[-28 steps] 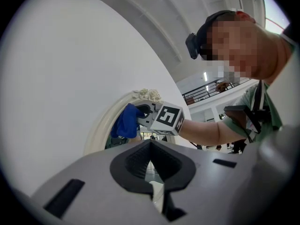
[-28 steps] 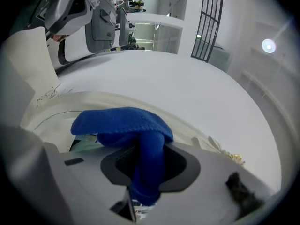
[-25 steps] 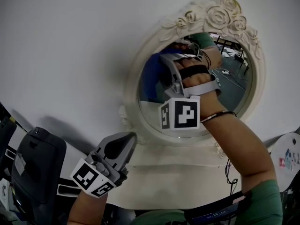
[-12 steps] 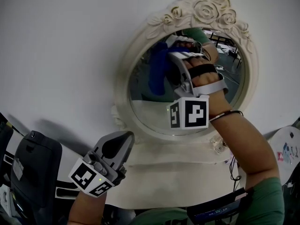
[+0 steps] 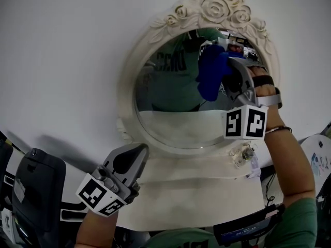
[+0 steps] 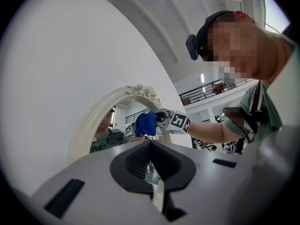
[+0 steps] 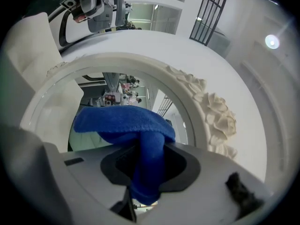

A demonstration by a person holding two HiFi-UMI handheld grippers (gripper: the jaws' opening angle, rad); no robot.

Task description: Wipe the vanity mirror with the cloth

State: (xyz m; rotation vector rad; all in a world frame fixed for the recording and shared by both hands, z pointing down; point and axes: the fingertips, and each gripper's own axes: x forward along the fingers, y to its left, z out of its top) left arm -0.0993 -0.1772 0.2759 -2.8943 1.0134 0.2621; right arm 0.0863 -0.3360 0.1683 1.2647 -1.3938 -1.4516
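Blue cloth (image 5: 209, 75) clamped in right tool (image 5: 223, 71), jaws closed on it, a fold bunched out front. Cloth sits against the upper right glass of the vanity mirror (image 5: 170, 112), just below the rose-carved frame top (image 5: 220, 8). Left tool (image 5: 128, 161) low, by the mirror's lower left rim, jaws together, nothing between. Black device (image 5: 36, 185) far left.

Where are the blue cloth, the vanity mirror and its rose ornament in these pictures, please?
blue cloth (image 5: 209, 76): head view, middle of the bunched fabric.
vanity mirror (image 5: 128, 89): head view, left side of its cream frame.
rose ornament (image 5: 216, 8): head view, the large carved rose.
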